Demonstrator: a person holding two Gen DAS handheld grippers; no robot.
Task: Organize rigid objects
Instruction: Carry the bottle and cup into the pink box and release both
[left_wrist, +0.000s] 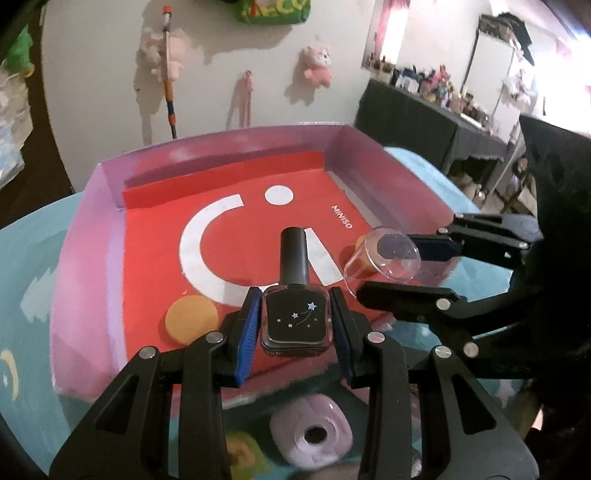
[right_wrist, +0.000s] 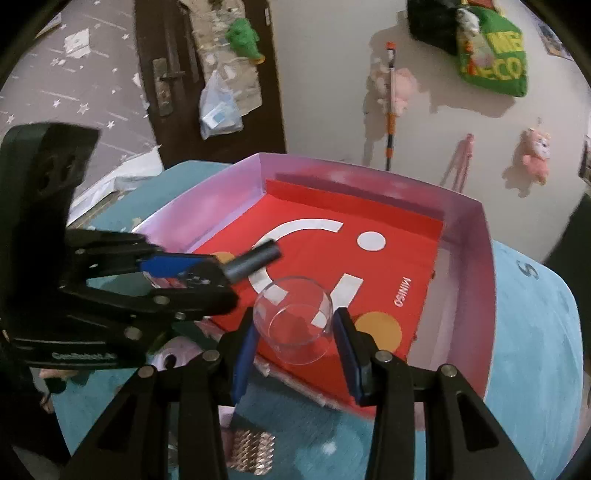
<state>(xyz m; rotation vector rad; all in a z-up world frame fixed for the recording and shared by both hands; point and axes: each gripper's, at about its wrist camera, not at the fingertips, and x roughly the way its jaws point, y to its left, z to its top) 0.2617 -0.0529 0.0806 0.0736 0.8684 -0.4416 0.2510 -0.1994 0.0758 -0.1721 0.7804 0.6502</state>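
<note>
My left gripper (left_wrist: 294, 321) is shut on a black nail polish bottle (left_wrist: 295, 317) with star marks and a grey cap, held over the near edge of a pink tray (left_wrist: 85, 266) lined in red. In the right wrist view the same gripper (right_wrist: 207, 267) comes in from the left with the bottle's grey cap (right_wrist: 255, 258) sticking out. My right gripper (right_wrist: 295, 328) is shut on a small clear plastic cup (right_wrist: 295, 321), also above the tray's near edge. From the left wrist view that gripper (left_wrist: 402, 269) holds the clear cup (left_wrist: 384, 260) at right.
The tray (right_wrist: 476, 266) rests on a teal cloth-covered surface (right_wrist: 535, 332). On the cloth below the grippers lie a pale lilac square object (left_wrist: 312, 432) and a studded metallic block (right_wrist: 251, 450). Plush toys hang on the wall behind; a dark door stands at left.
</note>
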